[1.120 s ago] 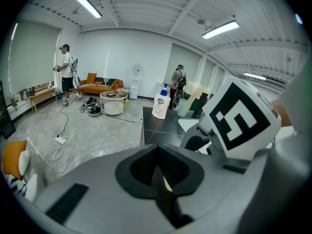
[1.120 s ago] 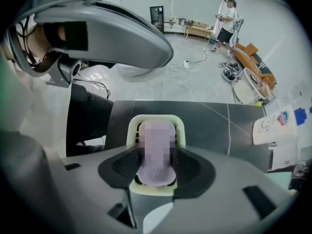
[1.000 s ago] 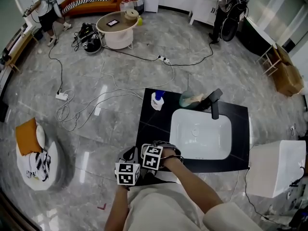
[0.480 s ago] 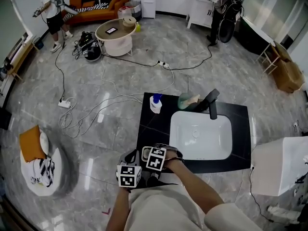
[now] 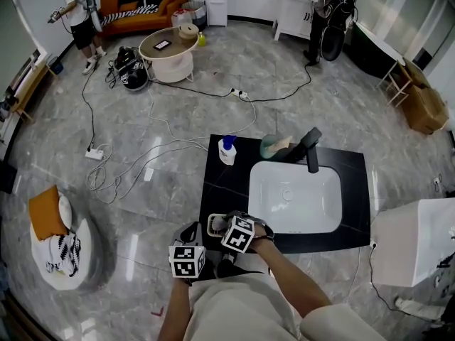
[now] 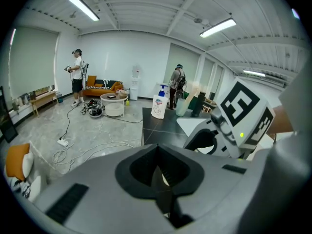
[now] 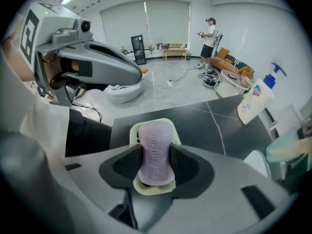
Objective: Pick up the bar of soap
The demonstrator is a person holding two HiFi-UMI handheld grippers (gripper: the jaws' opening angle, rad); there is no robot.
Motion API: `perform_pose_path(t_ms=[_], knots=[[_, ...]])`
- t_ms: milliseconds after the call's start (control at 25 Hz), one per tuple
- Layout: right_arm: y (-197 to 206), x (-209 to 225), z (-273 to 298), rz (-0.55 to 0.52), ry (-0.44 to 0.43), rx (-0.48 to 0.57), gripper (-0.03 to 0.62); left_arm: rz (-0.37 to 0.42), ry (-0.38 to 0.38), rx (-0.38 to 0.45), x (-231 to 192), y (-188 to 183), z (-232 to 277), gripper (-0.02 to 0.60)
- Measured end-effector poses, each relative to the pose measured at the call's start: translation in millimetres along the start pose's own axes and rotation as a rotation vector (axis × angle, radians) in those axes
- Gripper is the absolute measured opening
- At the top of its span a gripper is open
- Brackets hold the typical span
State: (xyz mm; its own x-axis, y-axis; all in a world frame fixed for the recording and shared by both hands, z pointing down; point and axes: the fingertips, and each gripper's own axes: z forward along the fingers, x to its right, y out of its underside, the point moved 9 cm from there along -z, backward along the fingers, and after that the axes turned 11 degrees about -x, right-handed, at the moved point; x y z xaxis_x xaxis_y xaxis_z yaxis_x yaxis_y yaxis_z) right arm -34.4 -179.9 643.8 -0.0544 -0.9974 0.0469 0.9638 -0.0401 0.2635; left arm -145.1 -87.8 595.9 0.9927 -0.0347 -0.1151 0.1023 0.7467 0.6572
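A pale purple bar of soap [image 7: 156,152] lies in a cream soap dish [image 7: 133,130] on the near left corner of the black counter [image 5: 220,183]. My right gripper [image 7: 156,162] reaches down over the dish, its black pads against both long sides of the bar, the jaws still closing in. The head view shows this gripper [image 5: 226,226] above the dish [image 5: 213,224]. The left gripper [image 5: 192,233] hovers just left of it, off the counter's edge, shut with nothing held.
A white sink [image 5: 295,197] with a black faucet [image 5: 311,148] fills the counter's right part. A white pump bottle [image 5: 227,150] and a green dish [image 5: 274,146] stand at the back. Cables cross the grey floor; people stand far off.
My right gripper has shifted slightly to the right over the soap dish. The left gripper has hardly moved.
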Motion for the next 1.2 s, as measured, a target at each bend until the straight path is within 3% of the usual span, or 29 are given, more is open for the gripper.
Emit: perform_pose_path(t_ms=[280,560,760,840,1200], knots=[[5,-2,-10,0.115,0.011,0.098,0.179,-0.036,0.021,0.008,1,3,-3,0.006],[3,1,-28,0.273,0.037,0.246,0.179,-0.001,0.028,0.034,-1,-9,-9,0.006],[-3,-5,-44,0.37,0.065,0.345,0.179,-0.057,0.072,0.086,-6,-22,-13,0.006],[-6,-7,-48,0.4,0.079,0.382,0.179,-0.042,0.078,0.099,-8,-28,-16,0.006],[0,-15,-74,0.661,0.097,0.594,0.179,-0.027,0.117,0.111,-18,-29,-35,0.006]])
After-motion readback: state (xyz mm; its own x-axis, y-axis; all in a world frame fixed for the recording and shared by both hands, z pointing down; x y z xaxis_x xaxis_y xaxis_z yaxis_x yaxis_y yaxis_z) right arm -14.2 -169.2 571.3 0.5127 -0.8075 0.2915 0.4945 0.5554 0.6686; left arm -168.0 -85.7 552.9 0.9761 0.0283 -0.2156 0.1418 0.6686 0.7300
